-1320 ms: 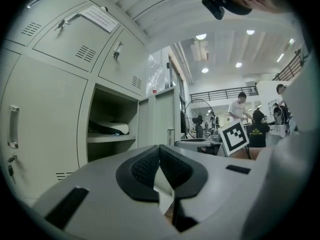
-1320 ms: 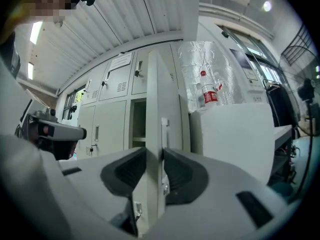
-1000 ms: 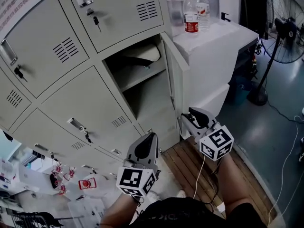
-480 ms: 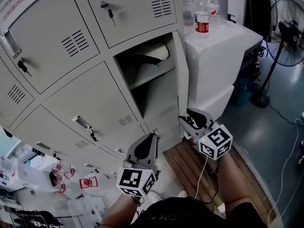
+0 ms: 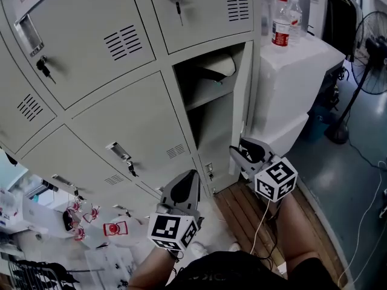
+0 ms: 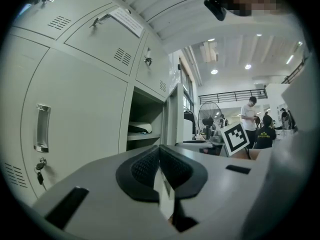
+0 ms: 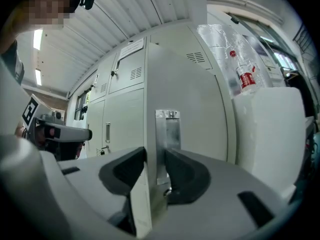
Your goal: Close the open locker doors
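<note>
Found one locker door [image 5: 247, 95] ajar at about 1 o'clock in the head view, seen nearly edge-on, hinged on its right side and hard against a white cabinet [image 5: 296, 71] at 2 o'clock. Noted its compartment [image 5: 211, 119] exposed to the left of the door, with a shelf [image 5: 205, 94] carrying a pale bundle [image 5: 222, 65]. Recorded the surrounding closed lockers [image 5: 121, 119] from 9 to 12 o'clock, keys hanging in several locks. Located the right gripper [image 5: 240, 148] at 4 o'clock, level, set on the door's lower free edge. Confirmed in the right gripper view [image 7: 156, 169]: door [image 7: 195, 109] edge standing between the jaws, metal handle [image 7: 167, 134] straight ahead at 12 o'clock, pads bearing on both faces of the panel at a medium spread, jaws having just been opening a little with the edge between them. Located the left gripper [image 5: 192, 175] at 6 o'clock, pointing at the closed lower lockers and touching nothing. Confirmed in the left gripper view [image 6: 160, 159]: jaws fully together, nothing gripped, open compartment visible ahead at 11 o'clock. Logged two bottles [image 5: 280, 26] on the cabinet top at 1 o'clock and a standing fan [image 5: 372, 59] at 3 o'clock.
</note>
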A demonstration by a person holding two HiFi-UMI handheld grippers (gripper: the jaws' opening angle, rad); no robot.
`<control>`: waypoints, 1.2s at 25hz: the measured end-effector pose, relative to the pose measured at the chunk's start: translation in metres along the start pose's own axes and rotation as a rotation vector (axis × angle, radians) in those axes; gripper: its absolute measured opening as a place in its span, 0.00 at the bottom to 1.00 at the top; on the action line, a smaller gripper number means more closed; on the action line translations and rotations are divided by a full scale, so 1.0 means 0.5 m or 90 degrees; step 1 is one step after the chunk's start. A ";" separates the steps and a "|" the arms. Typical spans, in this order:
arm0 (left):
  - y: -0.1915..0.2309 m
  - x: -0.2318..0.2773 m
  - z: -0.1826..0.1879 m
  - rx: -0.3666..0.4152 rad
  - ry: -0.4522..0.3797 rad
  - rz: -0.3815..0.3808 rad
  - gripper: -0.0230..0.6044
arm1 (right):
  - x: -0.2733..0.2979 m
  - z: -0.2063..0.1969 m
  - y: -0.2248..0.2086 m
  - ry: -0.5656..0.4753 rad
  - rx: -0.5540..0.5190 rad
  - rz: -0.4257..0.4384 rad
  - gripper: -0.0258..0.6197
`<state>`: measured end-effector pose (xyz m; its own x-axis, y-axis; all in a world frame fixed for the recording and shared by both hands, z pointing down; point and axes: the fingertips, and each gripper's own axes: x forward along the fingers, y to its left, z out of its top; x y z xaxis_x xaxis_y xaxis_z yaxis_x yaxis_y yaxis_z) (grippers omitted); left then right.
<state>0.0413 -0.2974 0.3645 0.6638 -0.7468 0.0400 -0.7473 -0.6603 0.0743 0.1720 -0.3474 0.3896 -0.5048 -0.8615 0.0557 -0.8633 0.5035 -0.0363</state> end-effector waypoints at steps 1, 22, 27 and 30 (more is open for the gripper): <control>0.012 -0.004 0.001 -0.001 -0.001 0.003 0.04 | 0.010 0.001 0.004 0.000 0.003 -0.001 0.25; 0.250 -0.078 -0.006 -0.011 0.010 0.075 0.04 | 0.247 0.019 0.037 -0.007 0.031 -0.030 0.23; 0.274 -0.085 -0.007 -0.006 0.015 0.092 0.04 | 0.286 0.023 0.035 -0.003 0.002 -0.021 0.24; 0.280 -0.086 -0.002 -0.001 0.015 0.099 0.04 | 0.305 0.028 0.032 -0.004 0.000 -0.010 0.24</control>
<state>-0.0918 -0.3575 0.3742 0.5404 -0.8381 0.0744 -0.8412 -0.5365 0.0672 0.0813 -0.4714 0.3835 -0.4906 -0.8699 0.0503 -0.8714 0.4894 -0.0352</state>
